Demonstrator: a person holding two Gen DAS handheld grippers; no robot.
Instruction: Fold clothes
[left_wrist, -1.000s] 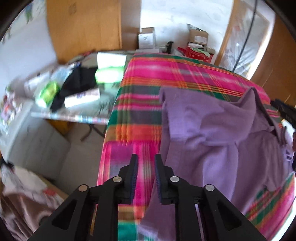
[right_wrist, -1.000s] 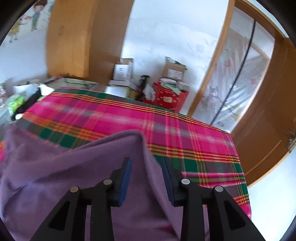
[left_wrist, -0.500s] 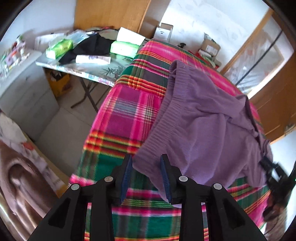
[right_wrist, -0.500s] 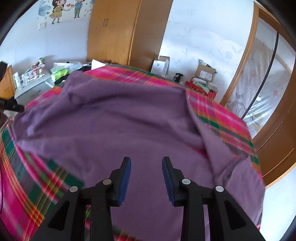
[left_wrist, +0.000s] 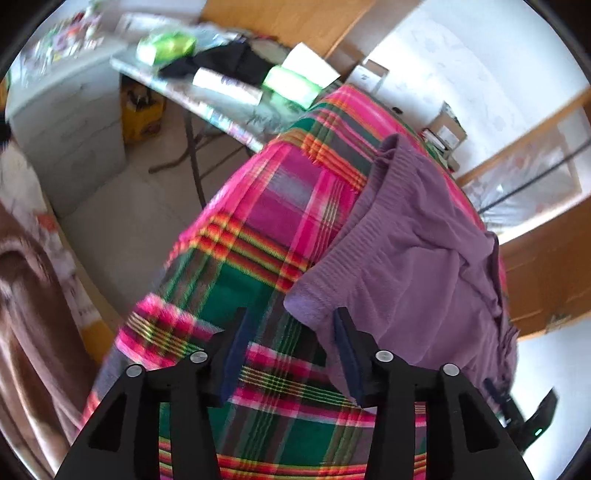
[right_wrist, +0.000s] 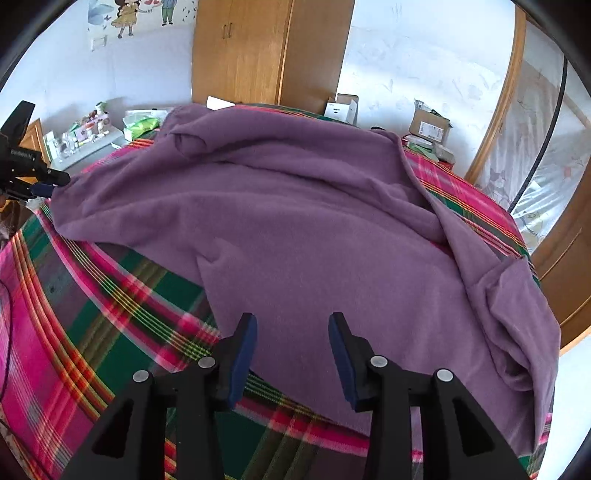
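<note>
Purple sweater (right_wrist: 314, 229) lies spread but rumpled on the plaid bed (right_wrist: 92, 314). Left gripper (left_wrist: 291, 354) and right gripper (right_wrist: 291, 354) both opening, nothing pinched. Next: smooth the bunched right side flat, then grab hem corners, fold evenly.

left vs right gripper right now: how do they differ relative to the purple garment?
The left gripper sits at a ribbed corner of the purple garment, mostly plaid blanket between its fingers; the right gripper sits over the garment's near edge, purple cloth filling its gap. The left view is tilted, the right roughly level. Shared: both sets of jaws are opening, and neither pinches fabric.
</note>
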